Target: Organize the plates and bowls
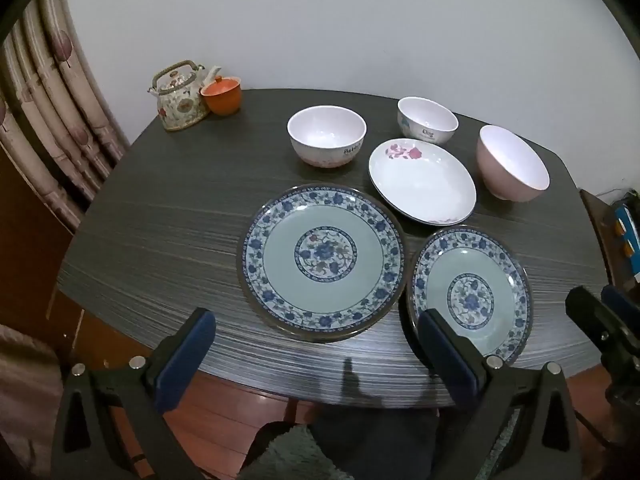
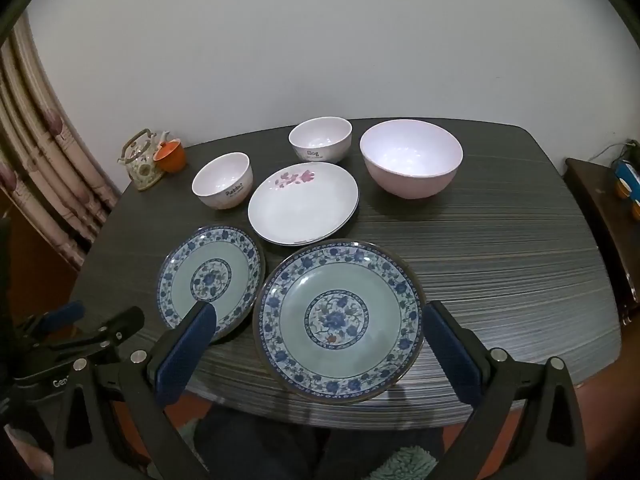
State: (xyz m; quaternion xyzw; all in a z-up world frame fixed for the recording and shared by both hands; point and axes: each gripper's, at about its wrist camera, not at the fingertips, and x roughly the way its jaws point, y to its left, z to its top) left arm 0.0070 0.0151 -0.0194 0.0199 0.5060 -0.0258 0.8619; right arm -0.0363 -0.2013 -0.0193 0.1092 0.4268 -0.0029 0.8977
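Both my tools wide, holding nothing: left tool [image 1: 316, 344], right tool [image 2: 316, 336]. Two blue plates [image 2: 338, 322] flat near counter [image 2: 500, 264] edge; white plate [image 2: 302, 202], three bowls [image 2: 410, 158] upright farther back

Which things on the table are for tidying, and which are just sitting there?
For the job:
- two blue-patterned plates
- white flower plate
- pink bowl
- two small white bowls

Just sitting there:
- teapot
- orange lidded cup
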